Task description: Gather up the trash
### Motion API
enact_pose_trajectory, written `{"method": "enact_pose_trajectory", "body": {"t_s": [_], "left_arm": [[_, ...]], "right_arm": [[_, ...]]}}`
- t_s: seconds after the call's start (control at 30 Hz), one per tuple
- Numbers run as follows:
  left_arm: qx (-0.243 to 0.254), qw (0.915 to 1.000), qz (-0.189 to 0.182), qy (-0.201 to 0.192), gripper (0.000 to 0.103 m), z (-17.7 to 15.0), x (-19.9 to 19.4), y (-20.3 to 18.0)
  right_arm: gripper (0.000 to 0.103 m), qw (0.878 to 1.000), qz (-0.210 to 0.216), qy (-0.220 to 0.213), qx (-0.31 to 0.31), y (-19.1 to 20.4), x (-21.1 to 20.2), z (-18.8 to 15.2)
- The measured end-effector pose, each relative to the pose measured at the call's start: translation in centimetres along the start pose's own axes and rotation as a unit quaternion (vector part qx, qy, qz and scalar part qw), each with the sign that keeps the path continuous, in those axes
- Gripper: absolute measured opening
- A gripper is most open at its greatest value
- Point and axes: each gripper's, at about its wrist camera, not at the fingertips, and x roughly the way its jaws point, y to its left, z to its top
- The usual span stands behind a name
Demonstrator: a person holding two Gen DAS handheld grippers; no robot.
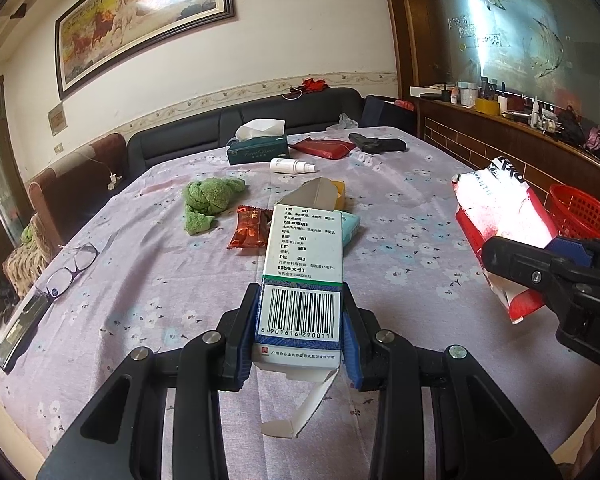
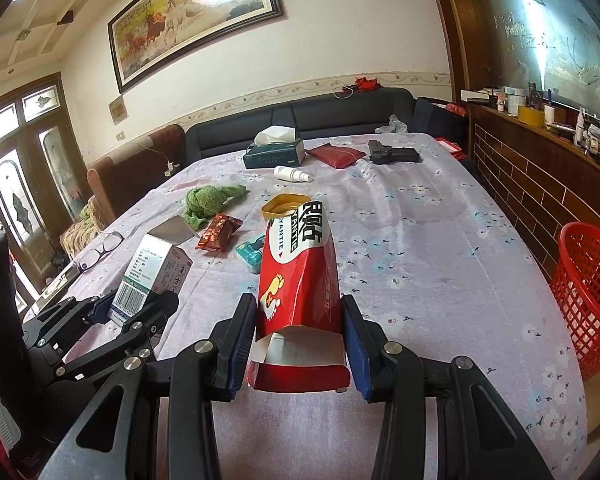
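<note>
Left wrist view: left gripper (image 1: 300, 316) jaws clamped on white box (image 1: 302, 276), held above desk (image 1: 400, 216). Still lying there: brown wrapper (image 1: 250, 232), teal packet (image 1: 350, 228).

Right wrist view: right gripper (image 2: 300, 340) jaws clamped on red box (image 2: 298, 284). Red basket (image 2: 590, 292) beyond desk's right edge; nothing visibly deposited. Path rightward unobstructed.

White medicine box (image 1: 300, 288) clamped, flaps open; red carton (image 2: 300, 300) clamped, torn open.

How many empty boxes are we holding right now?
2: the white box is clamped in the left gripper, the red box in the right gripper. More may lie hidden on the table.
</note>
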Motion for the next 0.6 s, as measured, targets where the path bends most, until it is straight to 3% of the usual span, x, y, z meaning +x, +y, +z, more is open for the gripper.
{"method": "enact_pose_trajectory", "body": {"t_s": [0.4, 0.6], "left_arm": [[0.006, 0.9999, -0.009, 0.011, 0.035, 0.1, 0.6, -0.6], [0.010, 0.9990, -0.035, 0.024, 0.035, 0.6, 1.4, -1.5]], "right_arm": [[0.046, 1.000, -0.001, 0.006, 0.009, -0.5, -0.1, -0.3], [0.046, 1.000, -0.005, 0.014, 0.027, -1.9, 0.4, -0.1]]}}
